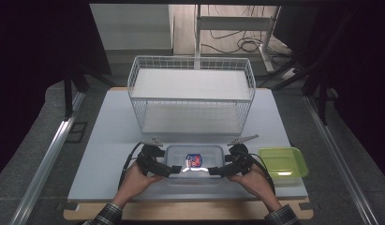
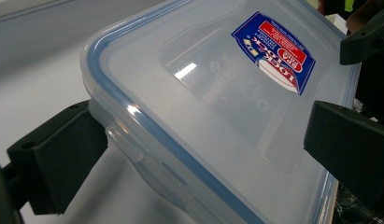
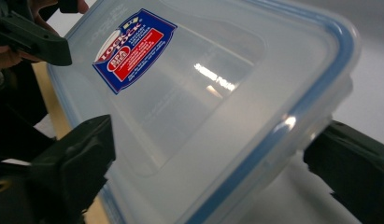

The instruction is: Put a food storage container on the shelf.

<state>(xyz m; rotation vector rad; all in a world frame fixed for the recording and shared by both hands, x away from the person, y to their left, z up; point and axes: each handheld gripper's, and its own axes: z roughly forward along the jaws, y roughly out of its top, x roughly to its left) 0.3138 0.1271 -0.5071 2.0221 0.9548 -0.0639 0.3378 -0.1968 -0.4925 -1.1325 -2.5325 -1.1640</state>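
Nearest the camera we find the person's forearms, entering over the near edge of the table (image 1: 106, 140), each hand carrying a hand-held gripper. Between them, at the middle of the near edge, lies a clear lidded container (image 1: 195, 161) with a blue seal and a red-and-blue label (image 1: 194, 160) on its lid. We note the left hand-held gripper (image 1: 164, 169) at the container's left end and the right hand-held gripper (image 1: 217, 171) at its right end.

In the left gripper view the jaws stand wide, one beside the container's side wall and one above the lid (image 2: 217, 107); we see no pad pressing on the plastic, so we record this gripper as open around the container's end. In the right gripper view the jaws likewise straddle the opposite end of the lid (image 3: 203, 93), apart from it, and we record it as open.

A green lid (image 1: 283, 161) lies near the right corner of the near edge, just beside the container. A white wire shelf basket (image 1: 190, 93) stands at the middle of the table, toward the far edge.

We judge the step in hand to be the two-sided approach before a grasp. The next move calls for both jaw pairs to close evenly on the container's ends, under the rim, so it lifts level.
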